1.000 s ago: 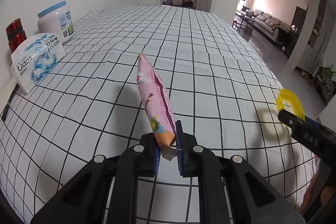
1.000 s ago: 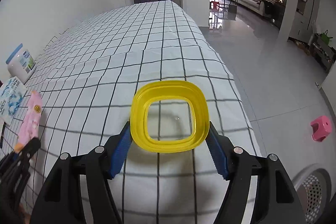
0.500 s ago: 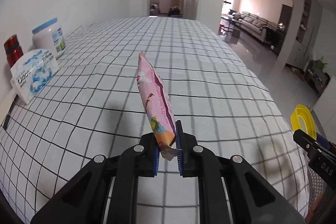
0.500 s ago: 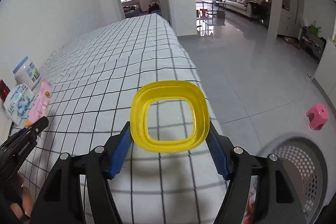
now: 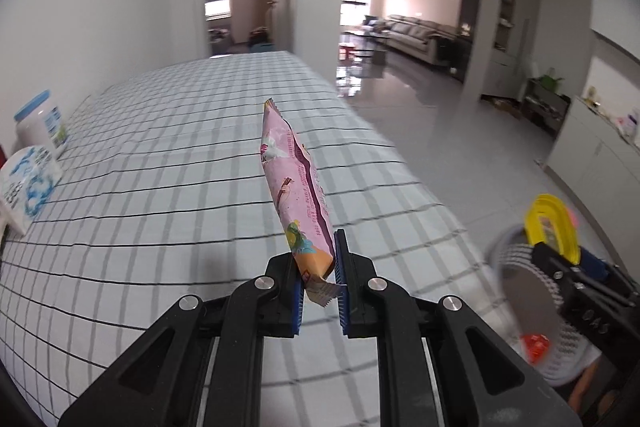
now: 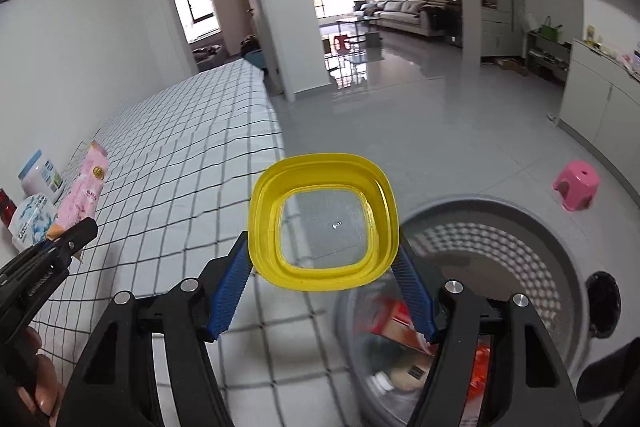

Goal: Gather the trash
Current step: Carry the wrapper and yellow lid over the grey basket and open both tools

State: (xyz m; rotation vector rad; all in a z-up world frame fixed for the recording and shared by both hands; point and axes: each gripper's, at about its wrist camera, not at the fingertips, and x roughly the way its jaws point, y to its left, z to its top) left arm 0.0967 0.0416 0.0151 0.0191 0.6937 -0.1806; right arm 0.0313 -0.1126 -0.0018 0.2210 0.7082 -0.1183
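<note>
**Both grippers loaded beside the trash basket**

While the left gripper (image 5: 319, 277) pinches the crimped lower end of a pink snack wrapper (image 5: 298, 193) between its blue pads, the wrapper stands up and leans away over the near part of a table covered in a white cloth with a black grid (image 5: 160, 195). Its jaws are almost together, with only the thin foil between them. At the far left of the table, against the wall, stand a white jar with a blue lid (image 5: 40, 123) and a soft pack of tissues (image 5: 26, 183), close to each other.

Held wide apart, the right gripper (image 6: 322, 269) clamps a square yellow plastic container (image 6: 324, 223) by its two opposite sides, its clear bottom facing the camera. This container is past the table's right edge, above the near rim of a grey perforated trash basket (image 6: 516, 247) that stands on the floor just right of the table. Inside the basket lie red and orange packages, blurred. Farther right on the grey floor sits a small pink stool (image 6: 576, 185), well apart from the basket.
</note>
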